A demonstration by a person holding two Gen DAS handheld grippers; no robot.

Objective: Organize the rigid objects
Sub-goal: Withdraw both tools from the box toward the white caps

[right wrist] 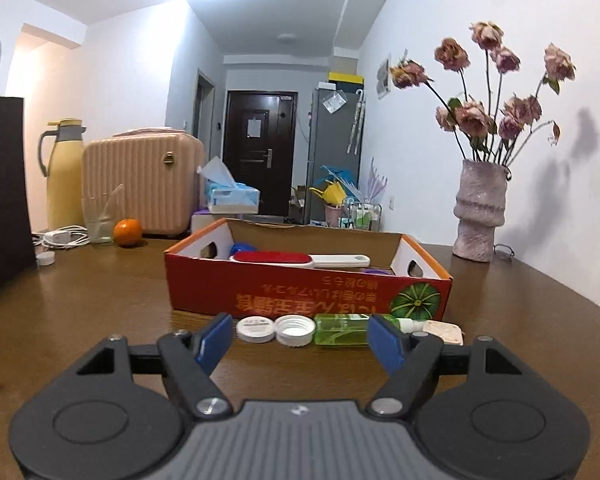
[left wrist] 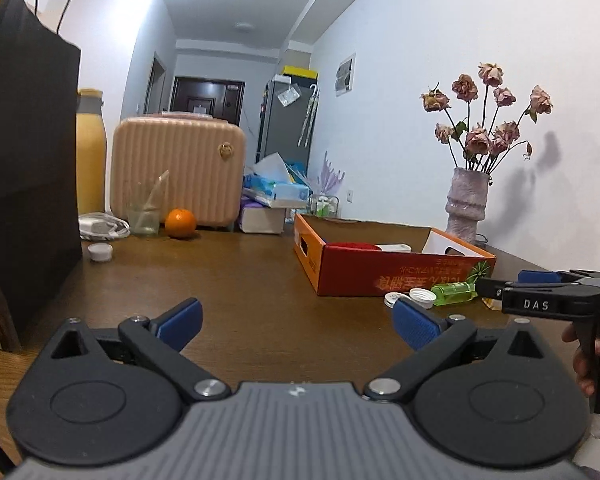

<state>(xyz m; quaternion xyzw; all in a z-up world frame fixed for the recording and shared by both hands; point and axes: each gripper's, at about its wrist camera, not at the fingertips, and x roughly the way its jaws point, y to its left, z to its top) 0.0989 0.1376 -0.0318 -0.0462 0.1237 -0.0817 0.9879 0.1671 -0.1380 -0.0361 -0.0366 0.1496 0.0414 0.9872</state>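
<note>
I hold my right gripper [right wrist: 302, 346] low over the brown table [right wrist: 100, 312], its blue pads spread apart with nothing between them, aimed at the little row of loose things lying along the near wall of the orange cardboard box [right wrist: 308, 298] at the centre of the frame. That row is what I judge I am here to tidy: a flat white lid [right wrist: 255, 329], a ribbed white cap [right wrist: 295, 330] touching it on the right, then a green bottle [right wrist: 342, 330] lying on its side, and a pale flat packet [right wrist: 442, 332] at the right end. The box looks like the collecting place, since a red-and-white brush [right wrist: 300, 260] already lies across its inside, with something blue [right wrist: 242, 248] behind it. My left gripper [left wrist: 296, 324] is also wide apart and empty, set further left over bare table in the lower middle of its view, so I take it to be waiting its turn. Much is hard to read. My right pad covers the green bottle's neck, so I cannot tell whether it is capped. The box wall hides most of its contents, and the printed text on it is upside down. In the left view the right gripper's black body, at the right edge, covers the packet almost wholly. A small white cup [left wrist: 100, 251] near the dark paper bag [left wrist: 28, 152] at left may belong to the job too; I cannot say.
</note>
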